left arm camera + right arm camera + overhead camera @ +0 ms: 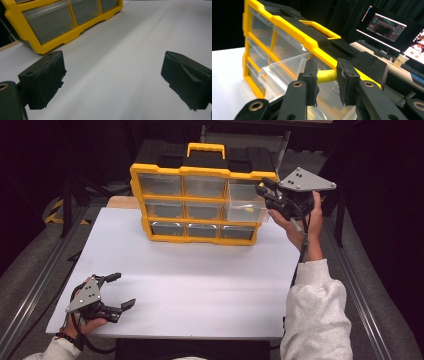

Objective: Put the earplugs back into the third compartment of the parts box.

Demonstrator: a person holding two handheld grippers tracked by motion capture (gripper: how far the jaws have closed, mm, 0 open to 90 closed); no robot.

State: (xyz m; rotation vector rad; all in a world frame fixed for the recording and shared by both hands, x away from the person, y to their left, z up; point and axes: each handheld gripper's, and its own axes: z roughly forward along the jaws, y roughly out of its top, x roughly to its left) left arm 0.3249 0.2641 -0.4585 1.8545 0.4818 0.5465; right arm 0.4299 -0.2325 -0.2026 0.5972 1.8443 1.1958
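Note:
A yellow organiser (200, 170) with clear drawers stands at the back of the white table (190, 280). One clear drawer (244, 209) in its right column is pulled out. My right gripper (263, 190) hovers at the organiser's upper right corner, above that drawer (284, 72). It is shut on a small yellow piece (327, 75), which sits squeezed between the two pads. My left gripper (124, 290) rests near the table's front left corner. In the left gripper view its jaws (112, 75) stand wide apart with nothing between them.
The organiser has a black top and a yellow carry handle (205, 148). A small yellow bit (248, 210) shows through the pulled-out drawer's front. Behind the organiser, a desk carries lit monitors (384, 27) and a keyboard. Metal rails run along both sides of the table.

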